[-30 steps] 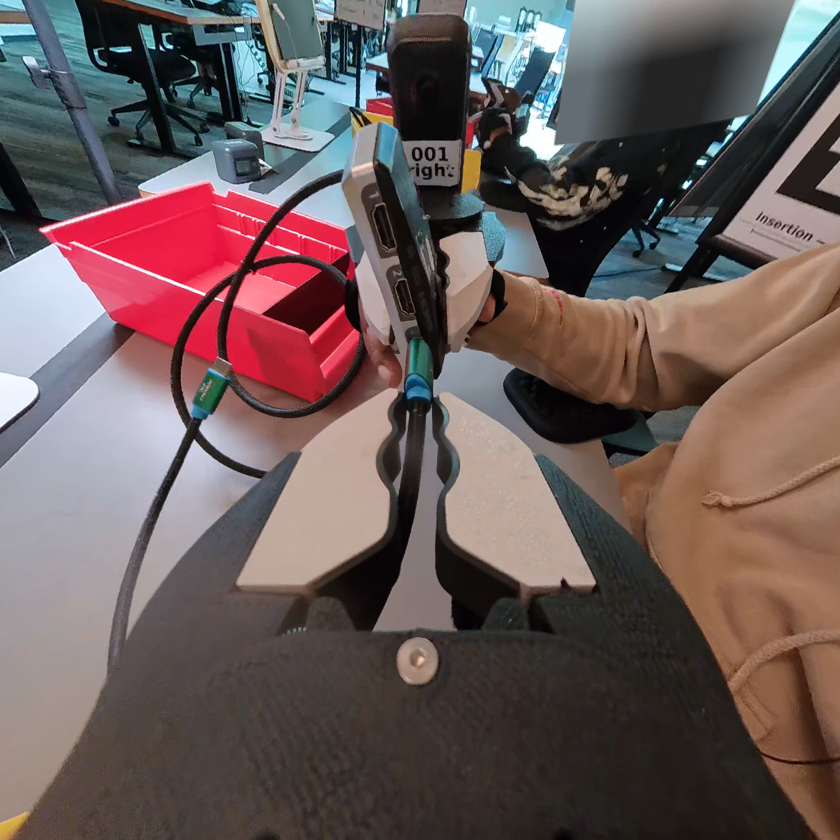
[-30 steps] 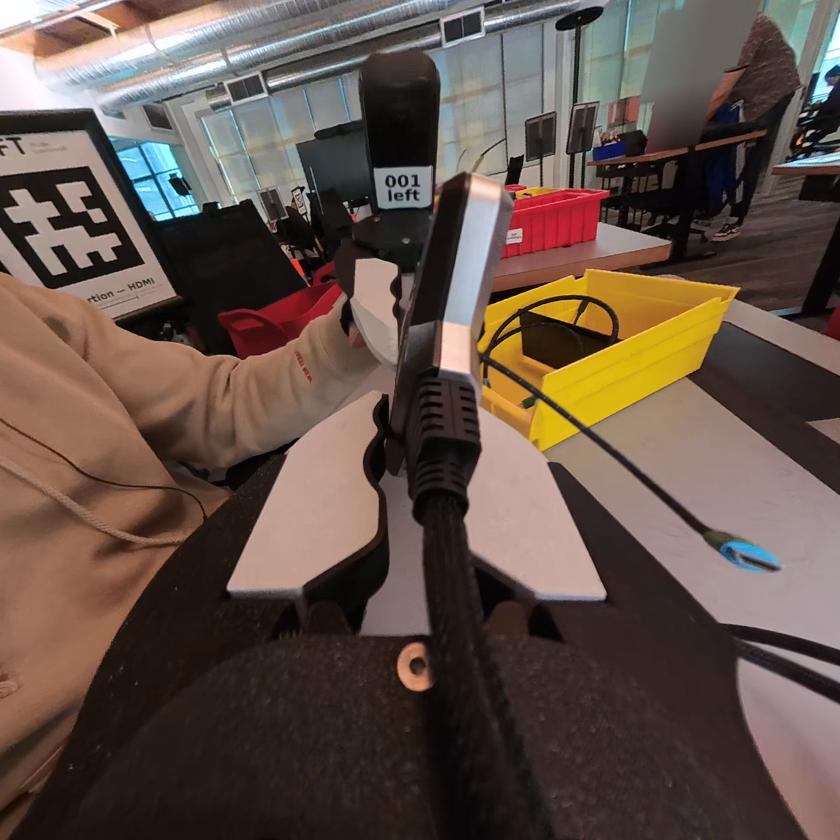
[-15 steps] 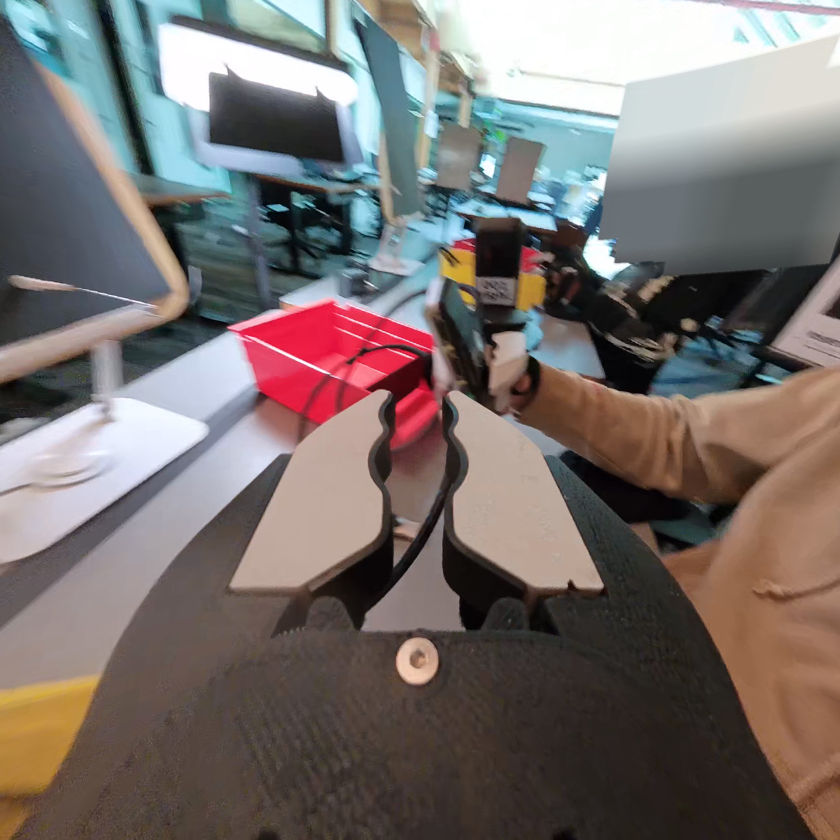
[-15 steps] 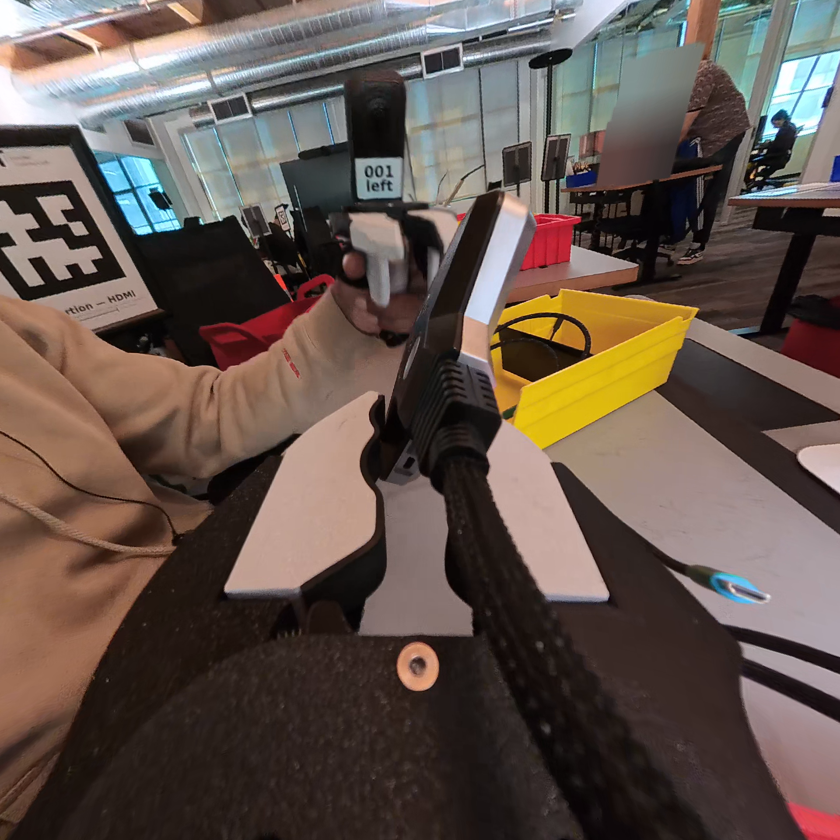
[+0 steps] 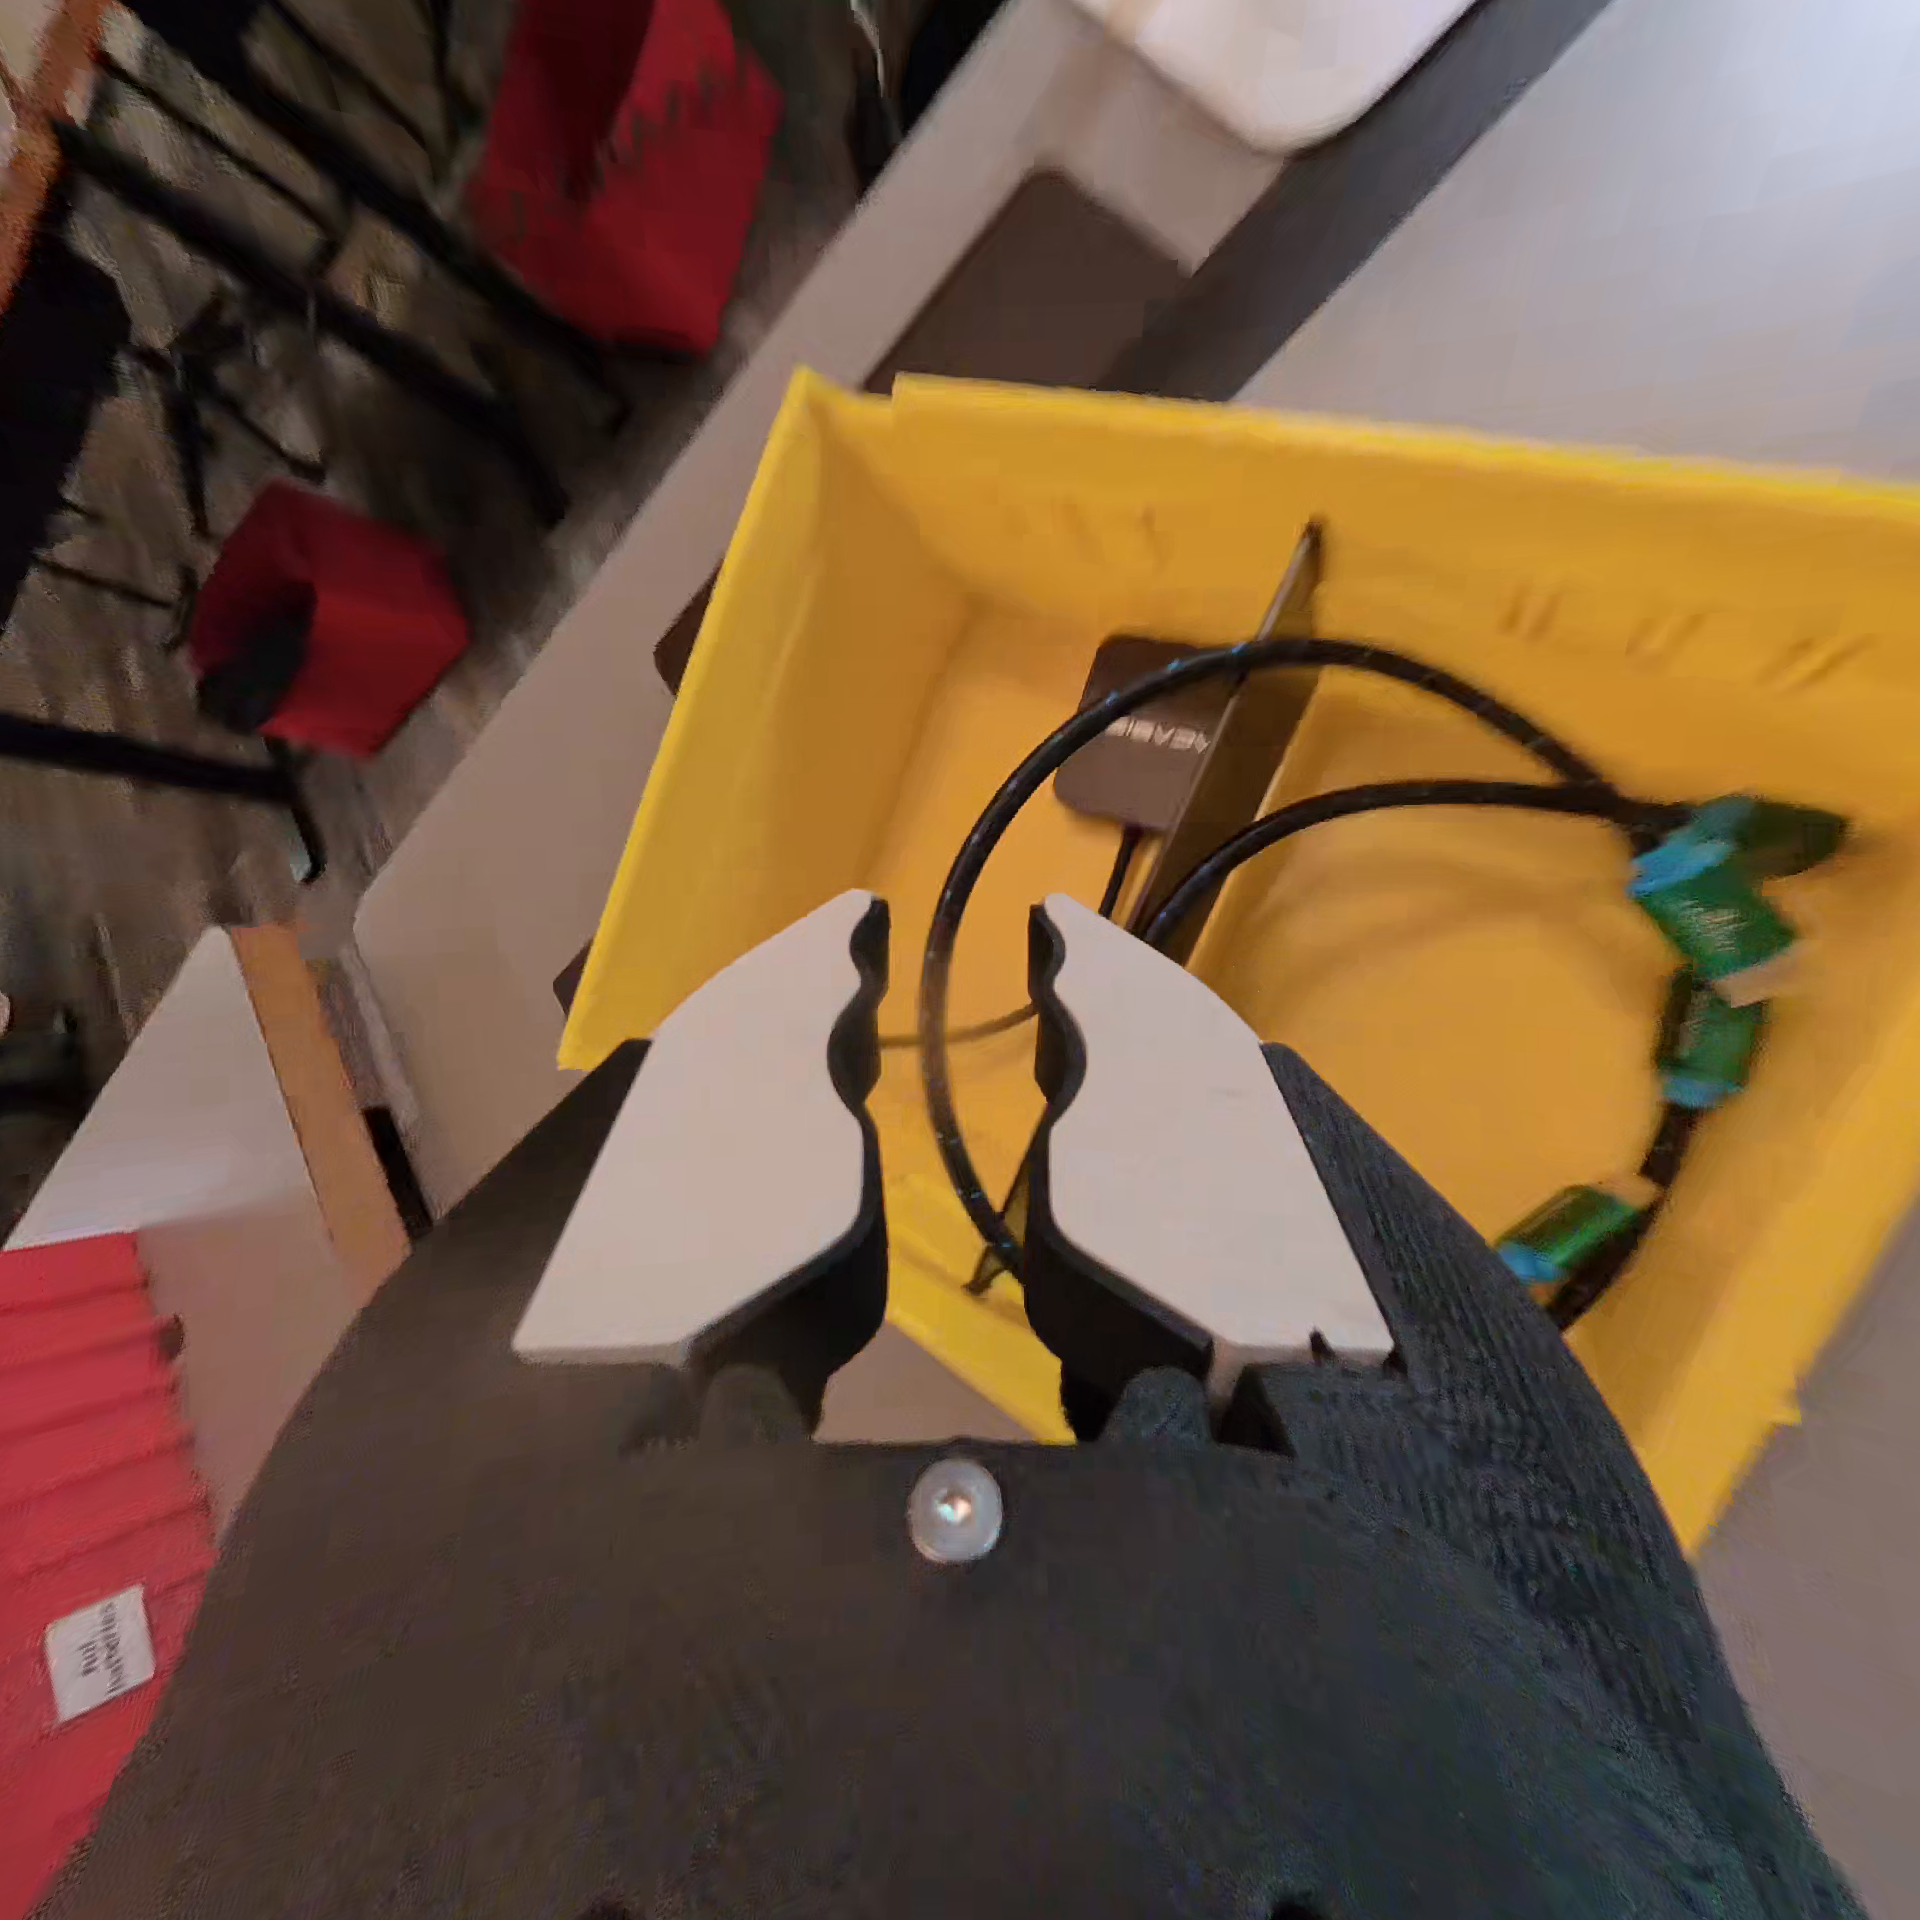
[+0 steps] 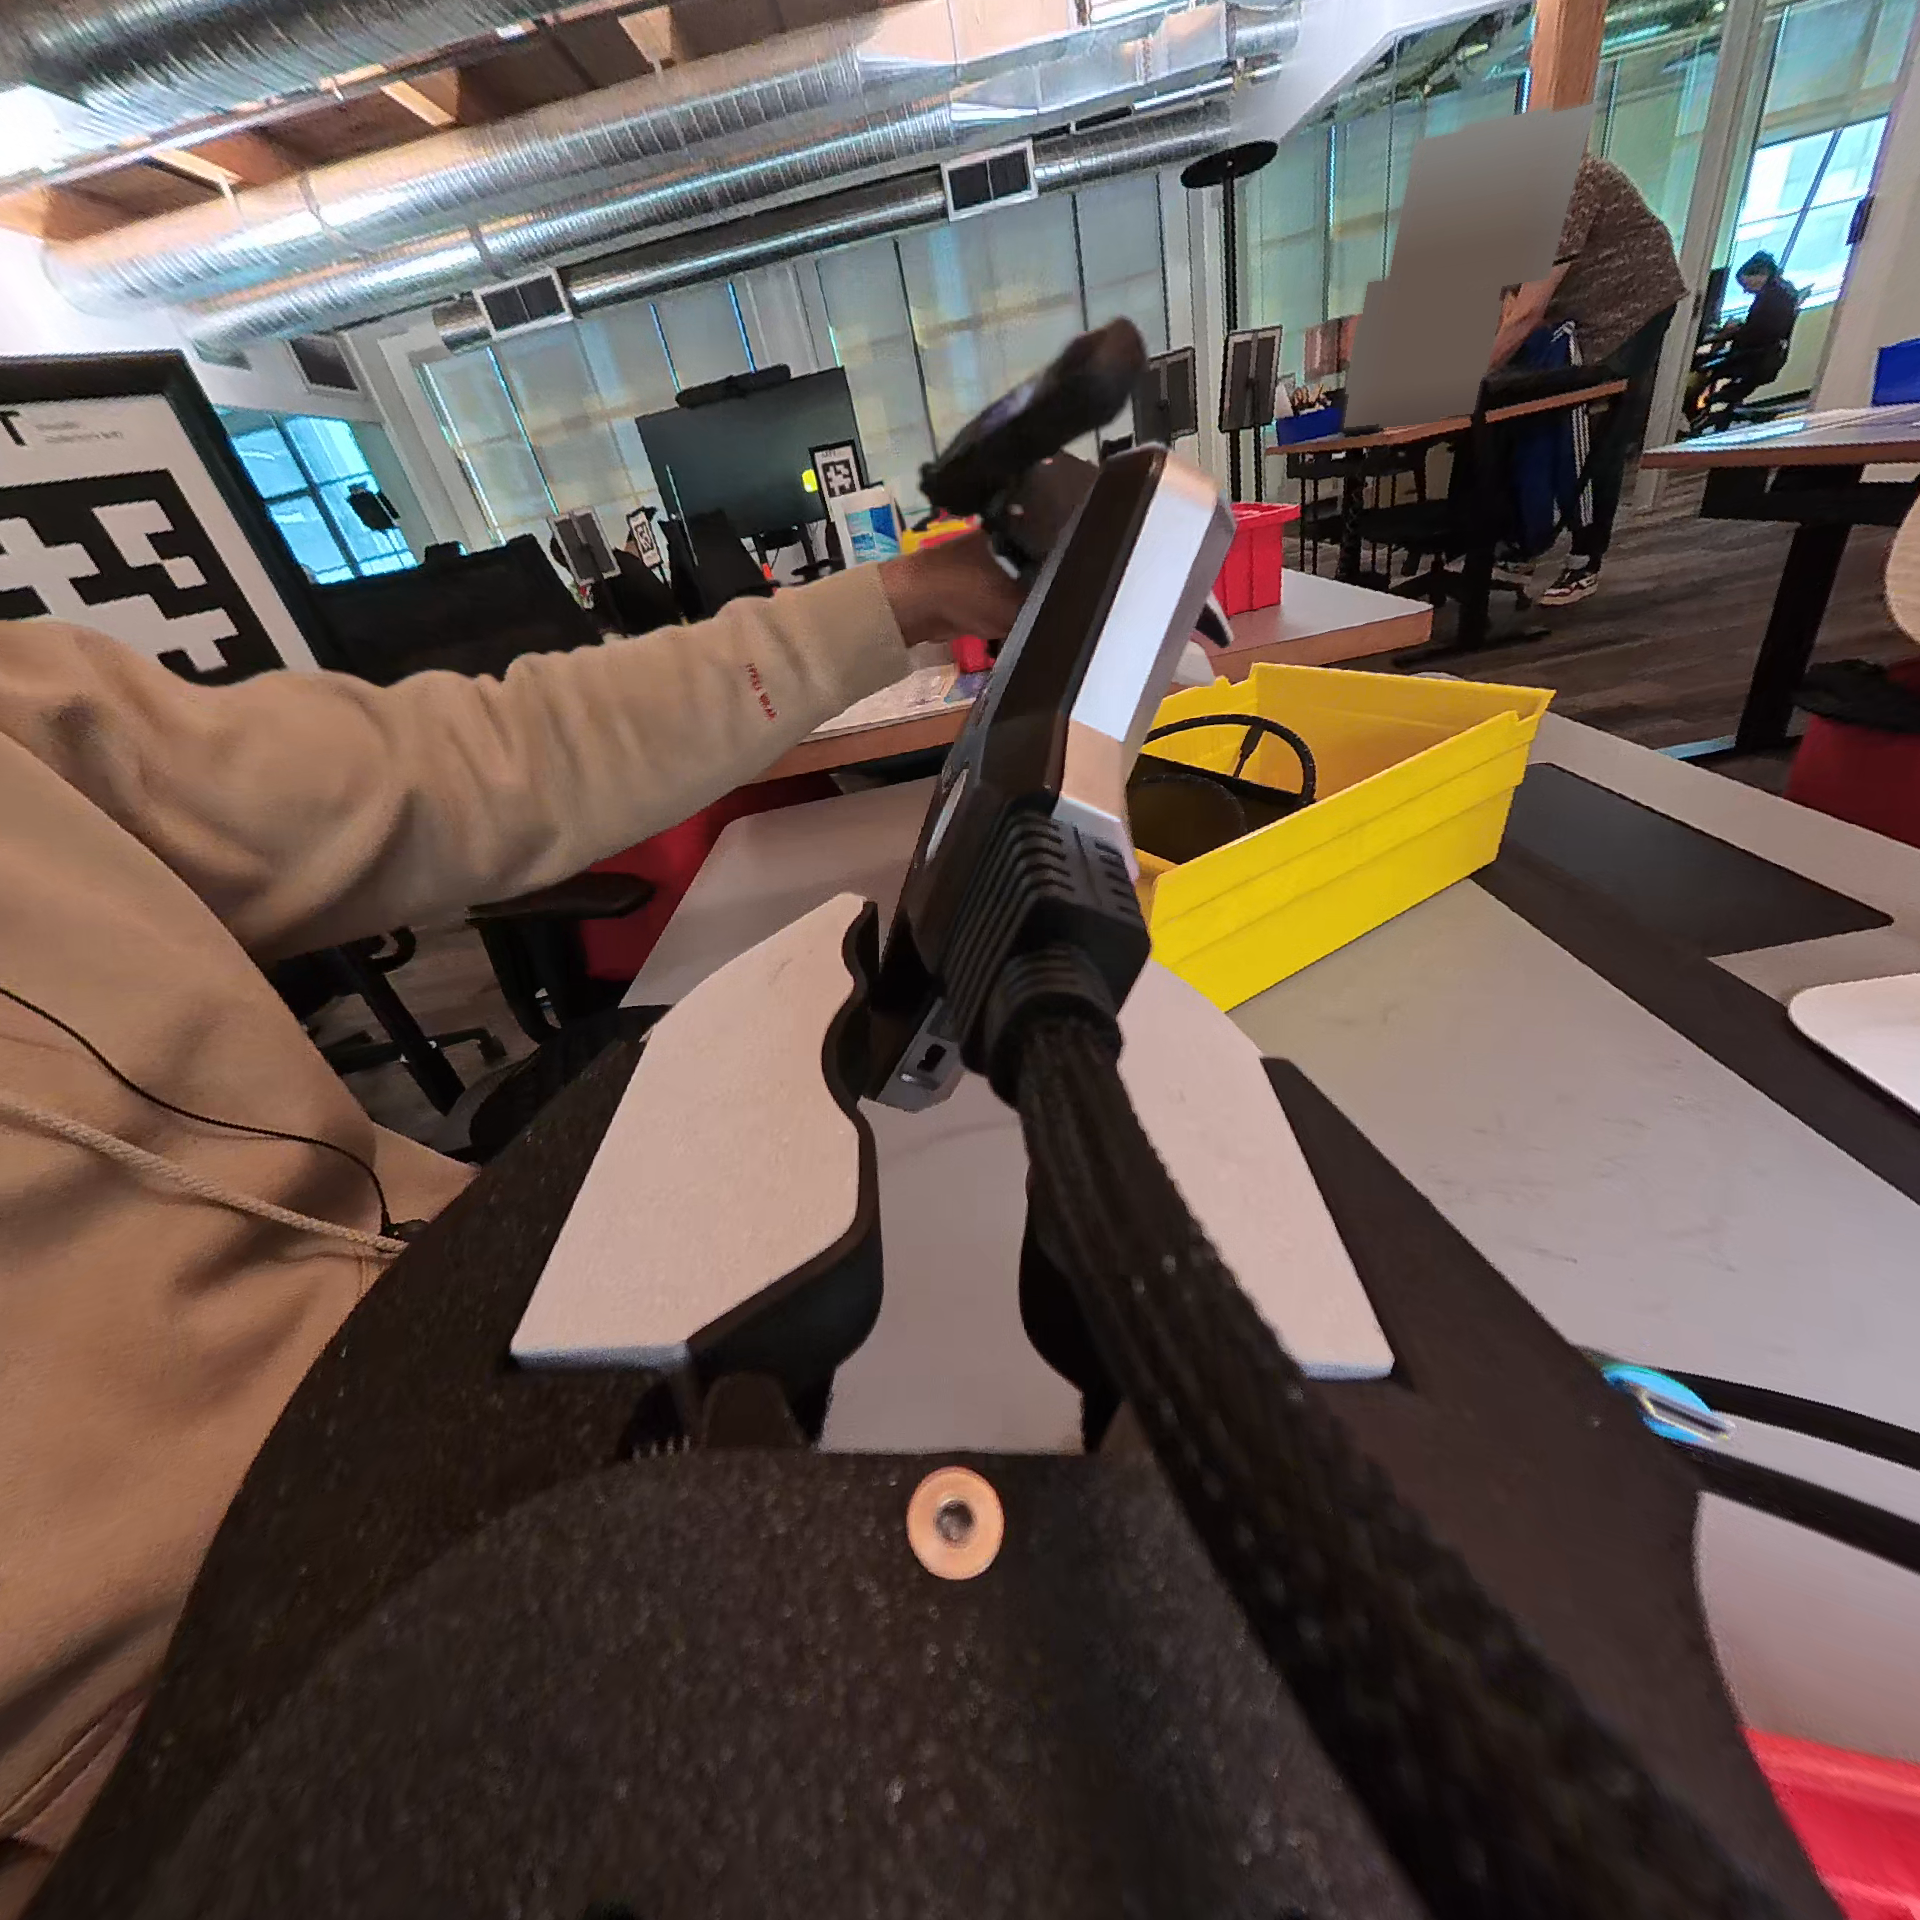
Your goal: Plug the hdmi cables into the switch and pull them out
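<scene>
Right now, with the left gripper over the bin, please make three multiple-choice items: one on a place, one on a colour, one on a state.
1. Where do the coiled HDMI cables lie?
A. in the yellow bin
B. in a red bin
C. on the floor

2. What colour are the cables' plug housings?
A. white
B. green
C. orange

3. How is the right gripper?
A. open and empty
B. shut on a blue plug
C. shut on the HDMI switch

Key: 1 A, the coils rest inside the yellow walls; 2 B, green with blue tips; 3 C, the switch's lower end sits clamped between its fingers.
</scene>
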`<state>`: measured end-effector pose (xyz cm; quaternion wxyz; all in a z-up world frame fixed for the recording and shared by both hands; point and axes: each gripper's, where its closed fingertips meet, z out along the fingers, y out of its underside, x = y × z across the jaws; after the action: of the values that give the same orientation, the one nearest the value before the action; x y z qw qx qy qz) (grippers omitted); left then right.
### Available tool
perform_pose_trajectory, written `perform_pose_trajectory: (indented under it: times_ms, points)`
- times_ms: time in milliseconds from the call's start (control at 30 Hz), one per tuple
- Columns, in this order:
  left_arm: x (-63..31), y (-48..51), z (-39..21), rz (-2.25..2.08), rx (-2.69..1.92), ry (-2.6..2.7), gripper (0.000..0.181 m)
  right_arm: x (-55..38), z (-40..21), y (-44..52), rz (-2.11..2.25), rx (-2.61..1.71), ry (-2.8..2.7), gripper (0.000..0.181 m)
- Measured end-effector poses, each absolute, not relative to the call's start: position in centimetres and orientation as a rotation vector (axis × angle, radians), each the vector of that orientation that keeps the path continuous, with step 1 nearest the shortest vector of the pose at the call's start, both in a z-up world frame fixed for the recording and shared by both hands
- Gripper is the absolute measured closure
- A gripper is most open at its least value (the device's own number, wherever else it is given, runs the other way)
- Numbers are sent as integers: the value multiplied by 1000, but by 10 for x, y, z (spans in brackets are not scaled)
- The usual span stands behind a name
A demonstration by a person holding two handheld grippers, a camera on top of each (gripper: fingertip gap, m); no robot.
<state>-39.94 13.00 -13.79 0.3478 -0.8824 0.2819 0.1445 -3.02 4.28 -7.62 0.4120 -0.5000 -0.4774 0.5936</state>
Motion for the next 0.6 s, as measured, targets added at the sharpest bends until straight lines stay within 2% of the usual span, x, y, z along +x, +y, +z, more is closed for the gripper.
perform_pose_trajectory:
  times_ms: [133,300,367,600]
  points:
    - [-420,144,-169,395,-2441,740,151,-30,-79,43,1489,-1266,-1211,155]
    - [-420,150,-182,462,-2480,830,165,-25,-78,47,1511,-1265,-1192,154]
    - [-419,151,-170,541,-2441,846,172,-23,-77,49,1512,-1265,-1182,154]
    - [-410,130,-74,811,-2272,873,174,-18,-65,49,1543,-1238,-1137,154]
